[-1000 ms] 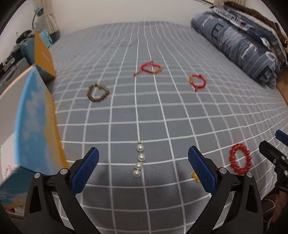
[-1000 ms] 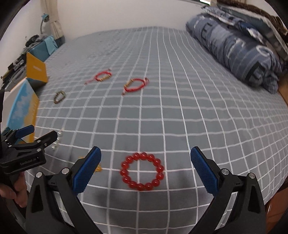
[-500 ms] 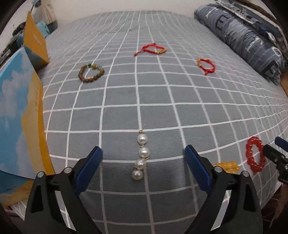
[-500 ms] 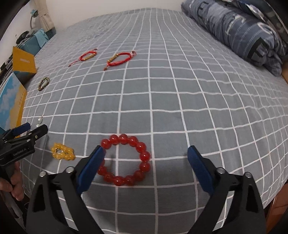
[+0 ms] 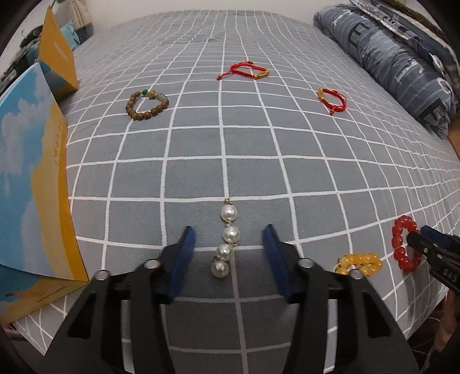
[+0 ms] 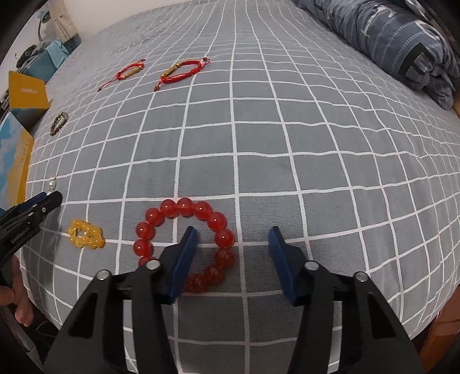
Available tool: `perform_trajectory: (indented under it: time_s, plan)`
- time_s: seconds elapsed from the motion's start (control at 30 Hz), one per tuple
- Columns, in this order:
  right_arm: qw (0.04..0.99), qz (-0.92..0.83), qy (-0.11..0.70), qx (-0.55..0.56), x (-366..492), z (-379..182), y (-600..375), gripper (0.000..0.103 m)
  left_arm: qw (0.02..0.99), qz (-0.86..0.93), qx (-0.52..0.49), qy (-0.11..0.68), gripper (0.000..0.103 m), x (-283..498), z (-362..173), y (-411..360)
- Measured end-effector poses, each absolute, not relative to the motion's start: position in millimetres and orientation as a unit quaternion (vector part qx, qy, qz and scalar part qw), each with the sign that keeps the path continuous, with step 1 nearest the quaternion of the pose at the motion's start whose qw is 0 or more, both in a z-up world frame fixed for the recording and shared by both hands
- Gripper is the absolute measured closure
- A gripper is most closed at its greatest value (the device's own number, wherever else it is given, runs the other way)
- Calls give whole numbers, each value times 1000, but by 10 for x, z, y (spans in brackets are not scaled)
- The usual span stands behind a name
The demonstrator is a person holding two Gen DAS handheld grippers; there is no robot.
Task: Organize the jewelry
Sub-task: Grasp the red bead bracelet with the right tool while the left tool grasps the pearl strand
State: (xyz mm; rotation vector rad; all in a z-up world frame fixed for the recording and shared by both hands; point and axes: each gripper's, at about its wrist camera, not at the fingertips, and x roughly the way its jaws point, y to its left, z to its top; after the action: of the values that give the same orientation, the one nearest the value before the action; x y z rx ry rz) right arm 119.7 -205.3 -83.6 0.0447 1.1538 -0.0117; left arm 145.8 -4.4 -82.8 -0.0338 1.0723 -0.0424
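"DAS" legible on right gripper (image 5: 422,243) body, near right; print on orange box (image 6: 27,93) too small.

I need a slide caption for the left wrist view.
Left hand-held gripper, jaws just closing, straddles a pearl strand on the checked bedspread.

Bed w/ grey grid sheet (image 5: 201,161), folded blue duvet (image 5: 396,63), white wall (image 5: 201,5).

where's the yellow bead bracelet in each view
Left wrist: yellow bead bracelet low right, partly behind the left gripper's arm, left of the red bead bracelet.
Right wrist: low left, flat on the bedspread, left of the red bead bracelet.
Shared landmark: the red bead bracelet beside it.
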Motion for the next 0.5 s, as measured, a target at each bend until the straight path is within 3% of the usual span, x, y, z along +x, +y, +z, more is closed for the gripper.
perform_trajectory:
  time_s: [0.2, 0.27, 0.33, 0.5]
  plan:
    - [835, -14, 551, 16, 1200, -864, -2052, 73, 854, -32, -20, 520, 92, 1442, -825, -52]
    - [833, -17, 553, 17, 1204, -868, -2048, 77, 853, -34, -23, 521, 92, 1430, -821, -41]
    - [831, -19, 556, 21, 1214, -871, -2056, 90, 851, -37, -23, 524, 92, 1431, -816, -42]
    - [832, -23, 553, 30, 1201, -848, -2083, 90, 851, -39, -27, 524, 92, 1409, -798, -37]
